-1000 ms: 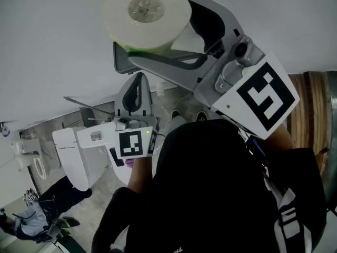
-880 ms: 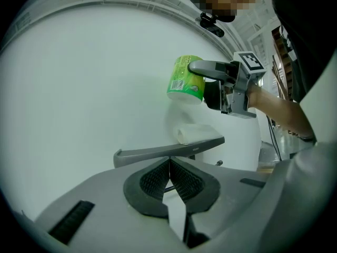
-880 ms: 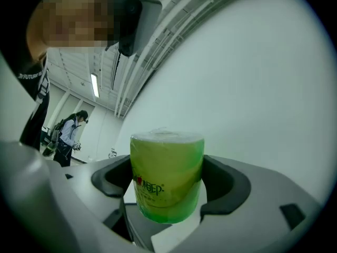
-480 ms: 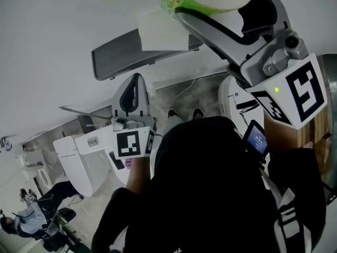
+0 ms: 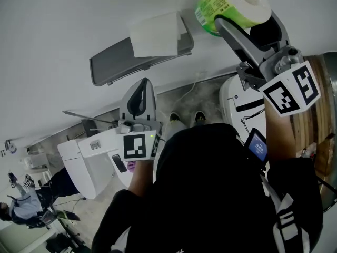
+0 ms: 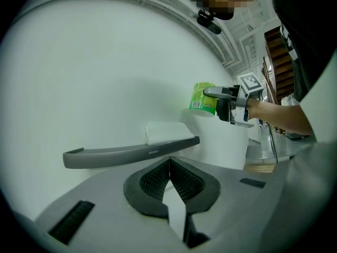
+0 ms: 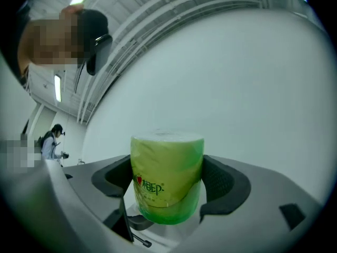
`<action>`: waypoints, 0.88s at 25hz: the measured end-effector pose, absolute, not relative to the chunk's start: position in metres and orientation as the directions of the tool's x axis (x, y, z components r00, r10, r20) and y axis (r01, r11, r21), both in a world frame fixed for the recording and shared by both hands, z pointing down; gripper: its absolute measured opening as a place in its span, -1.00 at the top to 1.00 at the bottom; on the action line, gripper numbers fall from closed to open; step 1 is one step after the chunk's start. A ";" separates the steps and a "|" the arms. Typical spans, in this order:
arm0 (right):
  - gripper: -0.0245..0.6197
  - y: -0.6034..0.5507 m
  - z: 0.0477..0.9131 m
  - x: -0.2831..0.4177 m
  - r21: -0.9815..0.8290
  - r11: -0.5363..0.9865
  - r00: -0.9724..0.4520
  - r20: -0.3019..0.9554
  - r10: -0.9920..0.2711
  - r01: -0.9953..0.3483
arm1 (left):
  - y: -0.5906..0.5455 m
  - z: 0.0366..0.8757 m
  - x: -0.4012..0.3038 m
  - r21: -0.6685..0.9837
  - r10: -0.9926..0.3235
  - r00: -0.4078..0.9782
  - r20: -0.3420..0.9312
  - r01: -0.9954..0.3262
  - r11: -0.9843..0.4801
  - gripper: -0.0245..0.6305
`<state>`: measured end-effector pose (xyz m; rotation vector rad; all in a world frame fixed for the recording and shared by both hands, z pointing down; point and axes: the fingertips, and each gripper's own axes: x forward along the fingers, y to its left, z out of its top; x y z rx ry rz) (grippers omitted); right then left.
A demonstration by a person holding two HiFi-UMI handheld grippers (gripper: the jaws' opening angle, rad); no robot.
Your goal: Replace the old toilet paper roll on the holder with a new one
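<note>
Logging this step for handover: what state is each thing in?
right tongs: shut on the toilet paper roll.
toilet paper roll: sealed in its green wrapper.
left tongs: shut, holding nothing.
grey holder: on the wall, white folded paper lying on top.

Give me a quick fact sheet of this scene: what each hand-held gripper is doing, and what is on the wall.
holder: grey, fixed to the white wall, with white paper at it
right hand-held gripper: shut on a toilet paper roll in green wrapping, raised close to the wall
left hand-held gripper: jaws together, lower down, pointed toward the holder
roll versus holder: apart; in the head view the roll is up and to the right of the holder
</note>
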<state>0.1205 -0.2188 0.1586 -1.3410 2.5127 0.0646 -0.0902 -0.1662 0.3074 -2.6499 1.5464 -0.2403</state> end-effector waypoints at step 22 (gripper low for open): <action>-0.31 -0.227 0.338 0.129 0.525 0.408 -0.350 0.212 -0.912 -0.747 | -0.160 0.318 -0.065 -0.121 -0.860 0.492 0.134 -0.853 -0.507 0.85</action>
